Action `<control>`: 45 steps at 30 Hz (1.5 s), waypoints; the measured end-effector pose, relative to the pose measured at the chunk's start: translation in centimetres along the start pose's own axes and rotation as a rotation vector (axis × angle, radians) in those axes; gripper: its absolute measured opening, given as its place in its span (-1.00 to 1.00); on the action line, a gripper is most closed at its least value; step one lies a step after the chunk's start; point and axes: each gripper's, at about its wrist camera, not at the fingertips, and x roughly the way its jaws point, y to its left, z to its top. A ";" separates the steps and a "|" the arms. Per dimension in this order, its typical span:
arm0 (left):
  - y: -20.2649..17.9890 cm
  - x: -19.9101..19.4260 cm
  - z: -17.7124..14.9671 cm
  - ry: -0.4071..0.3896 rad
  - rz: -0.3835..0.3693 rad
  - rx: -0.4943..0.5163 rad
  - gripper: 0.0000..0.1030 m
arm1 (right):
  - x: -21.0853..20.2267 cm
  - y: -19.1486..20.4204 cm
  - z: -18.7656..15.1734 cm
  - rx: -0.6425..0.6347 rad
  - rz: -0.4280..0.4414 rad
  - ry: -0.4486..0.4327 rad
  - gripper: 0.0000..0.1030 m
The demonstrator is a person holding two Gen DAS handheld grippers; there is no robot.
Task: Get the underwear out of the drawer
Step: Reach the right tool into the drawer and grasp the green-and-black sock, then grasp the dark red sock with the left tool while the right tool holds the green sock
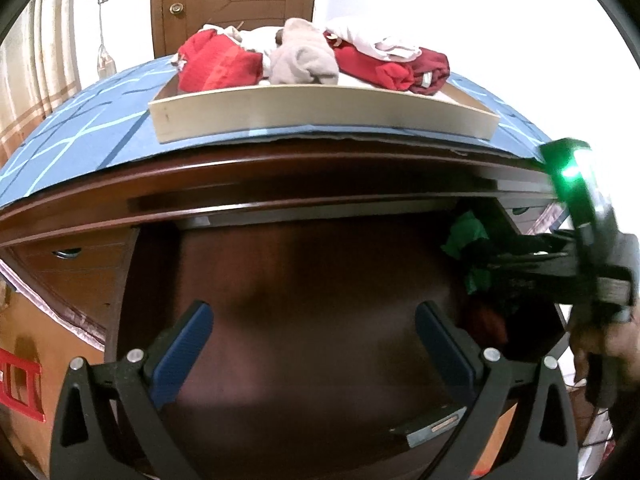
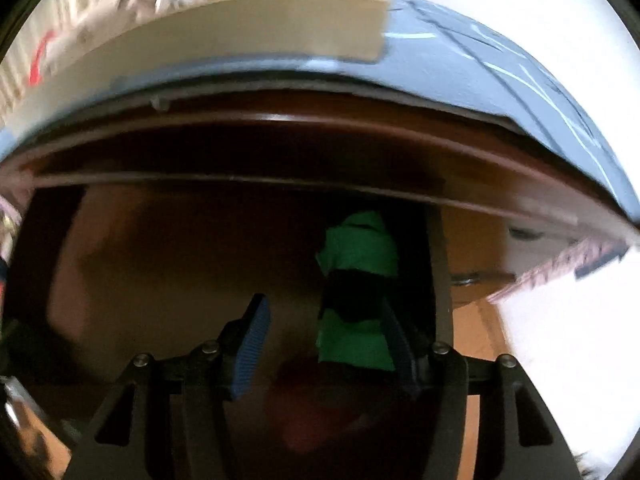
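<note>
The dark brown drawer (image 1: 300,272) stands pulled out under the cabinet top. In its right corner lies green underwear with a black band (image 2: 360,248), also seen in the left wrist view as a green bundle (image 1: 466,236). My right gripper (image 2: 323,301) reaches down into that corner with its jaws partly apart. The cloth rests against the right blue pad (image 2: 400,344), and a gap shows between it and the left pad (image 2: 252,344). My left gripper (image 1: 313,308) hovers open over the bare drawer floor, holding nothing. A dark red garment (image 2: 320,412) lies below the green one.
On the cabinet's blue patterned mat (image 1: 80,128) stands a pale wooden tray (image 1: 320,116) piled with red, beige and white clothes (image 1: 304,60). Behind it are a wooden door (image 1: 236,0) and, at left, a curtain (image 1: 32,80). The drawer's right wall (image 2: 438,272) is close beside the right gripper.
</note>
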 end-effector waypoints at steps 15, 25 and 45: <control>-0.1 0.2 -0.1 0.012 0.007 0.040 0.99 | 5.2 2.2 -0.3 -0.358 -0.167 0.182 -0.41; -1.7 1.1 -0.2 0.051 0.008 0.084 0.99 | 0.5 -3.9 0.0 0.053 0.323 -0.001 -0.58; -13.0 7.3 0.5 0.313 -0.087 0.374 0.92 | -7.0 -11.2 -5.0 0.219 0.370 -0.285 -0.58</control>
